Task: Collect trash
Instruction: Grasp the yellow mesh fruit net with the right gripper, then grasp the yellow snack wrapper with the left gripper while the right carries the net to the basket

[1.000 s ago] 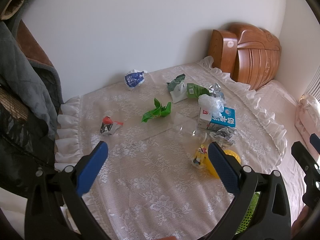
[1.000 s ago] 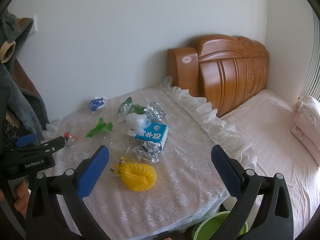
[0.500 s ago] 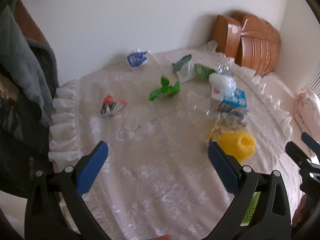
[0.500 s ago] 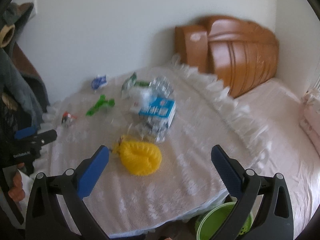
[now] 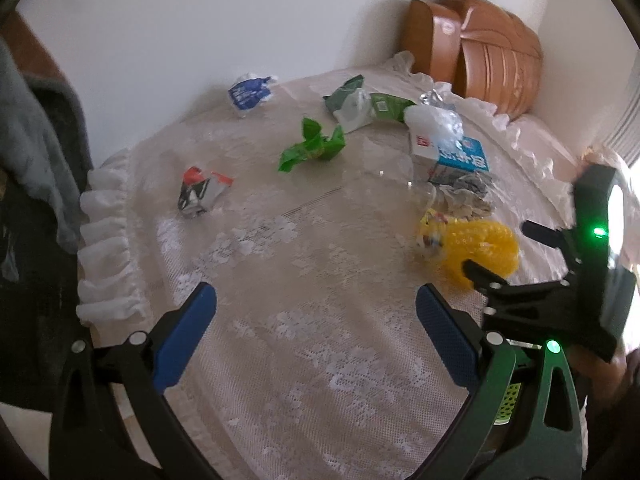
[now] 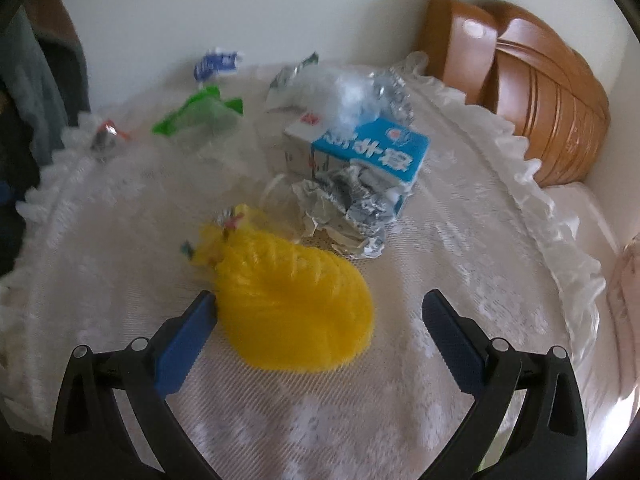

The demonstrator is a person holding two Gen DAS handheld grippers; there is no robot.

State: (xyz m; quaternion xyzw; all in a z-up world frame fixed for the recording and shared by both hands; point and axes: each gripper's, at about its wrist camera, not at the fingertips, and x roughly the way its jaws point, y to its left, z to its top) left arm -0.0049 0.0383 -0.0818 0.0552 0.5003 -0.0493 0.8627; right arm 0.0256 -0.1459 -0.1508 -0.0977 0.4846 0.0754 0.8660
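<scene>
Right wrist view: the right hand-held gripper (image 6: 320, 312) hangs low over a desk (image 6: 460, 264) under a white lace cloth, its jaws spread wide and holding nothing.
Yellow net: the yellow mesh bag (image 6: 288, 300) lies between the blue pads, its left side touching or nearly touching the left pad; its long axis runs from near right to far left, with the knotted end pointing away to the left.
Beyond it: crumpled foil (image 6: 344, 208), then a blue milk carton (image 6: 360, 152) lying on its side.
Left wrist view: the left hand-held gripper (image 5: 316, 320) is also wide open and empty, well short of a green wrapper (image 5: 312, 148) and a red-and-black wrapper (image 5: 200, 192) ahead of it.
Room: a wooden headboard (image 6: 532, 92) stands far right, against a pale wall.
Hard to make out: a clear plastic piece between wrapper and carton is blurred; a green basket (image 5: 506, 400) shows only in slivers behind the left gripper's right finger.
</scene>
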